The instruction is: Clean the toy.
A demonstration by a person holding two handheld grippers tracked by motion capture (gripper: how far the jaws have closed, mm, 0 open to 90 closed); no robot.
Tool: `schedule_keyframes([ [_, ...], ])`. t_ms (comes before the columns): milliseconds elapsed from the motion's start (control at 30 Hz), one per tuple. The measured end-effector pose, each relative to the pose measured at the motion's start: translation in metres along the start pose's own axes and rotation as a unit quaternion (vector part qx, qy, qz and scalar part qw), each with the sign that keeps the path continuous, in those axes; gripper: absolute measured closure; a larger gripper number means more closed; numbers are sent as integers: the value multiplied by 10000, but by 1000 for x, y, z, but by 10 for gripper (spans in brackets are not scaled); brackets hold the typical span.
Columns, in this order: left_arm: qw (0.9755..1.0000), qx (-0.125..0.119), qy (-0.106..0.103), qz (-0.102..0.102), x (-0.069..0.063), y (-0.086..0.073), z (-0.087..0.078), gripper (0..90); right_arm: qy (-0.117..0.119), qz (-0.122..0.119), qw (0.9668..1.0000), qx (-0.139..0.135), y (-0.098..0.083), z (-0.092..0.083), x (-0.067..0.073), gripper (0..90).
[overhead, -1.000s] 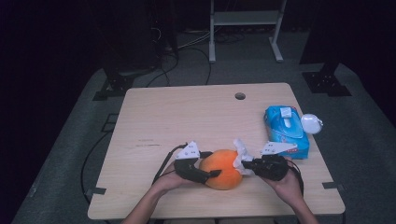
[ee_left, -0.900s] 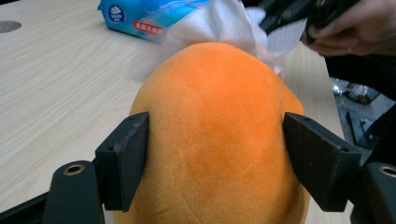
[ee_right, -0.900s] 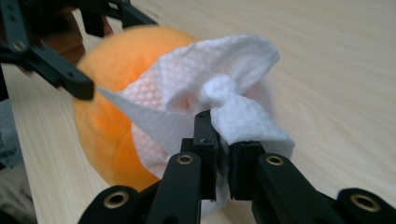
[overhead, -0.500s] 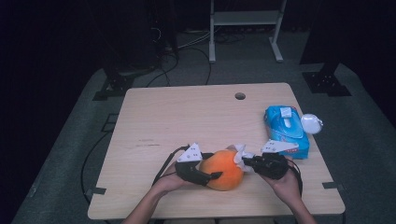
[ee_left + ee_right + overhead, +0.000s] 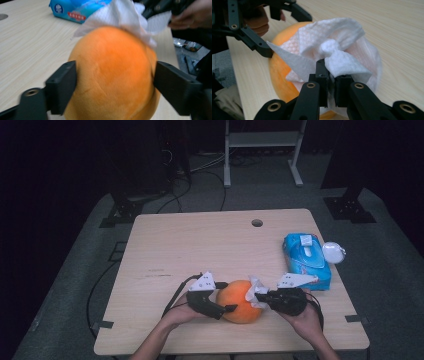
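Observation:
A round orange plush ball (image 5: 240,301) rests on the wooden table (image 5: 200,245) near its front edge. My left gripper (image 5: 229,296) straddles it from the left. In the left gripper view the ball (image 5: 112,75) sits between the two jaws, both pads pressing its sides; these jaws have just been opening a little and still hold the ball. My right gripper (image 5: 259,296) comes in from the right, shut on a crumpled white tissue (image 5: 337,50). That tissue (image 5: 256,286) lies pressed against the ball's upper right side (image 5: 278,72).
A blue pack of wipes (image 5: 305,260) lies at the table's right edge, just behind the right hand, with a small white round object (image 5: 333,252) beside it. A cable hole (image 5: 257,223) is at the far edge. Dark stands and cables surround the table.
The tissue and the right gripper have slid slightly toward me over the ball. The left gripper and the ball stay where they were.

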State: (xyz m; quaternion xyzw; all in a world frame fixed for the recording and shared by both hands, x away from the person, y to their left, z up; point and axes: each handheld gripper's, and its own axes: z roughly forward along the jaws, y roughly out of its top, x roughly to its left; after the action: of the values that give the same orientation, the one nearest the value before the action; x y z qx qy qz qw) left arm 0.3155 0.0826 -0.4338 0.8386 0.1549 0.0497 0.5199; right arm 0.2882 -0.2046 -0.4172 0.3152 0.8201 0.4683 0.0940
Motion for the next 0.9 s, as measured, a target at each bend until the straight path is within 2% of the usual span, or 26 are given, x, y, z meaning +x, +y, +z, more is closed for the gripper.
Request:
schedule_keyframes([
  [33,10000,0,0,0,0,0,0,235,0,0,10000,0,0,0,0,828],
  [67,10000,-3,18,-42,0,0,0,242,-105,45,9999,-43,0,-1,0,828],
  [133,10000,42,45,16,-2,2,0,246,-211,-30,9996,-186,4,-4,6,829],
  [233,10000,54,27,76,-4,2,1,245,-110,-148,9995,-259,9,-4,13,829],
  [300,9999,62,1,92,-3,2,1,228,-96,-238,9995,-180,11,-1,17,829],
  [367,10000,-30,-4,-49,1,2,-1,172,129,-187,9997,-63,6,3,10,830],
  [400,9999,-39,36,-159,4,2,-1,125,185,-172,9997,-34,5,3,8,830],
  [433,9999,-39,36,-159,4,2,-1,91,185,-172,9997,-34,5,3,8,830],
  [467,9996,-27,22,-279,6,0,0,89,266,-138,9995,-22,3,1,4,830],
  [533,9990,15,-71,-452,7,-2,3,95,251,-140,9996,-5,2,0,3,829],
  [567,9992,33,-77,-401,6,-3,4,142,228,-120,9997,-6,2,-1,2,829],
  [600,9995,95,8,-296,3,-1,4,198,134,-111,9998,-57,4,-4,3,829],
  [633,9995,95,8,-296,3,-1,4,214,134,-111,9998,-57,4,-4,3,829],
  [667,9998,96,35,-164,1,1,3,227,78,-198,9997,-125,9,-7,8,829],
  [733,9999,114,28,-112,-2,2,5,230,170,-256,9991,-276,12,-8,13,830],
  [767,9999,114,28,-112,-2,2,5,230,170,-256,9991,-276,12,-8,13,830],
  [800,9999,141,19,15,-5,3,6,229,256,-327,9988,-269,14,-6,18,829],
  [900,9999,154,-6,55,-5,3,6,199,209,-415,9988,-141,13,-2,20,829],
])
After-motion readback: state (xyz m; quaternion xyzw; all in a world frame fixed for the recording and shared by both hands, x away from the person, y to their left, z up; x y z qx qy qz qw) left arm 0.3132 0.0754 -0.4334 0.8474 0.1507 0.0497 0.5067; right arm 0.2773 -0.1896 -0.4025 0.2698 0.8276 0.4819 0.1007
